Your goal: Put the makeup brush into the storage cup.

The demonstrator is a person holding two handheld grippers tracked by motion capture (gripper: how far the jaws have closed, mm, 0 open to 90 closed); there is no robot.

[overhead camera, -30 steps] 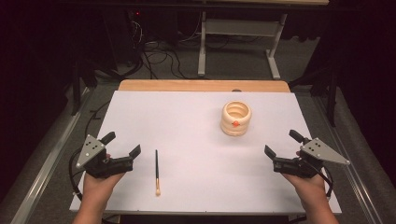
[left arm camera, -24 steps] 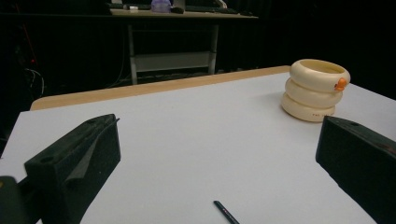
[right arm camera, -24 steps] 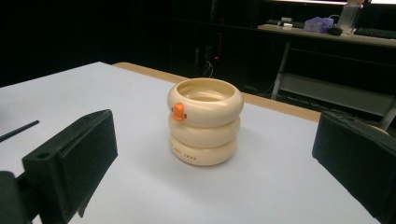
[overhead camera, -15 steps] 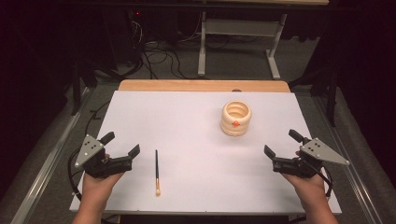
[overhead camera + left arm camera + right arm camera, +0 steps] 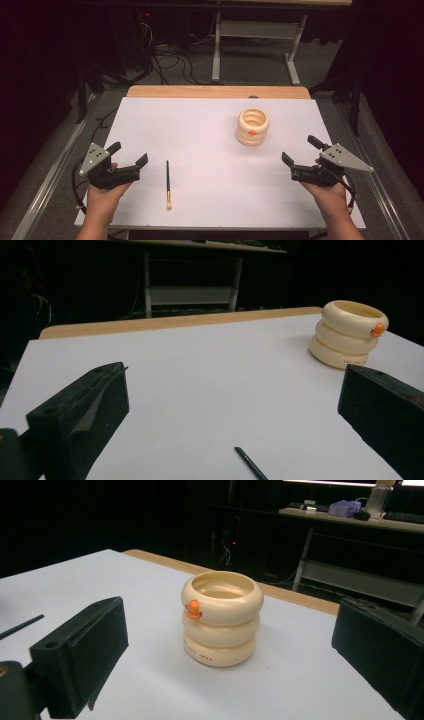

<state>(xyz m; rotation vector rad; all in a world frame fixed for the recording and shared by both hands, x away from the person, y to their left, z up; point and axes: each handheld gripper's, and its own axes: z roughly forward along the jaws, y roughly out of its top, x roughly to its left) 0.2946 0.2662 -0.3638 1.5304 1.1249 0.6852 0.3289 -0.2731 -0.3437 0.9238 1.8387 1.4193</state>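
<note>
Both tongs, left (image 5: 129, 155) and right (image 5: 299, 151), rest released on the tabletop (image 5: 210, 130). Paintbrush (image 5: 168, 184) lower left; ringed cup (image 5: 252, 126) upper right. Judged pre-grasp: left must close on the brush.

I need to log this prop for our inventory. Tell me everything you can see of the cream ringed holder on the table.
The cream holder looks like three rounded rings stacked into one upright, open-topped cup, seemingly smooth glossy plastic or ceramic. A small orange beak-like knob sticks out from the top ring, and small dark lettering, too small to read, runs along the bottom ring. Its inside appears empty as far as it shows. It stands on the white table, toward the far right, apart from the paintbrush. Nothing touches it but the table.
</note>
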